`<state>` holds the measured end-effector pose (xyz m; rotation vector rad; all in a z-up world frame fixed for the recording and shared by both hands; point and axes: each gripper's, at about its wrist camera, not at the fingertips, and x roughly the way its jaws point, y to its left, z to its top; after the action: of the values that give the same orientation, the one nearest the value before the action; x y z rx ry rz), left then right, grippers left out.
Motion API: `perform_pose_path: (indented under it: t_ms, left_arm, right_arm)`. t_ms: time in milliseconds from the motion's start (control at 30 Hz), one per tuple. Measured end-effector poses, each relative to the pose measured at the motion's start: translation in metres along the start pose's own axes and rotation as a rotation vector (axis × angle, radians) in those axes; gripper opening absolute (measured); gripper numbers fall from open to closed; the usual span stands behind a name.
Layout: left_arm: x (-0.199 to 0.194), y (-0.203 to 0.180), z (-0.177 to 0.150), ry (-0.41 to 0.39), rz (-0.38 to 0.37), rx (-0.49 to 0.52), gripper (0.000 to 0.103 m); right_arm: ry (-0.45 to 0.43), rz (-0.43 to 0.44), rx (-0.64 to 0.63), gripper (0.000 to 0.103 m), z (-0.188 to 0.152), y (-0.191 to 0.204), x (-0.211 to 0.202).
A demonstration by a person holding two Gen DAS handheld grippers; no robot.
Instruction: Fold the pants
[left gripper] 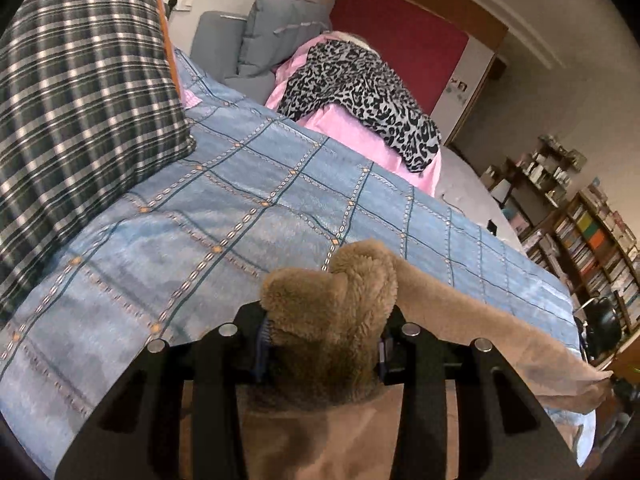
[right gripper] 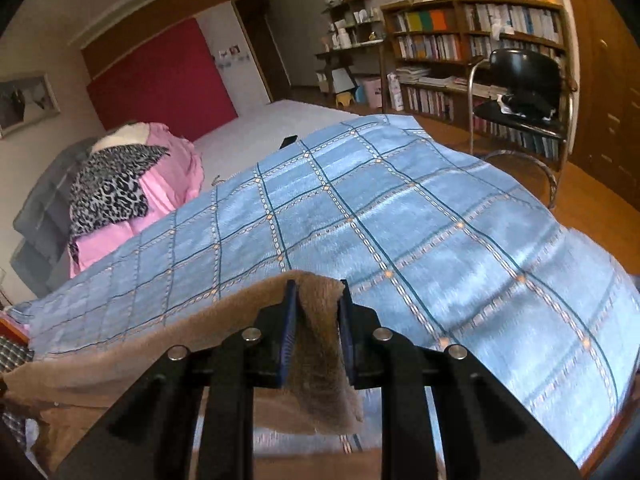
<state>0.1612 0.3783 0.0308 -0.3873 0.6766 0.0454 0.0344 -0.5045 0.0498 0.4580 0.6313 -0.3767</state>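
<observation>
The pants [left gripper: 460, 320] are tan with a fuzzy brown fleece lining. My left gripper [left gripper: 324, 332] is shut on a bunched, fleecy end of them, lifted above the blue checked bedspread [left gripper: 240, 200]. From there the fabric stretches taut to the right. My right gripper [right gripper: 318, 320] is shut on the other end of the pants [right gripper: 320, 340], which hang down between the jaws and stretch away to the left [right gripper: 120, 356] over the bedspread [right gripper: 400, 220]. The fingertips of both grippers are partly hidden by fabric.
A plaid pillow [left gripper: 80, 100] lies at the left. Pink bedding with a leopard-print cloth [left gripper: 360, 92] and grey cushions [left gripper: 256, 40] lie beyond the bedspread. A black chair [right gripper: 520, 96] and bookshelves [right gripper: 472, 40] stand past the bed's far corner.
</observation>
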Motion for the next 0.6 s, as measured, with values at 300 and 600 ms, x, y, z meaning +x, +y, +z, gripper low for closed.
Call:
perform_pose_path:
  t_ms: [300, 600]
  left_arm:
    - [-0.058, 0.031, -0.053, 0.000, 0.024, -0.009, 0.040]
    - [-0.076, 0.056, -0.101, 0.010, 0.030, 0.013, 0.041]
  right_arm:
    - [0.008, 0.042, 0.016, 0.019, -0.057, -0.030, -0.057]
    - [-0.004, 0.056, -0.018, 0.019, -0.119, -0.055, -0.100]
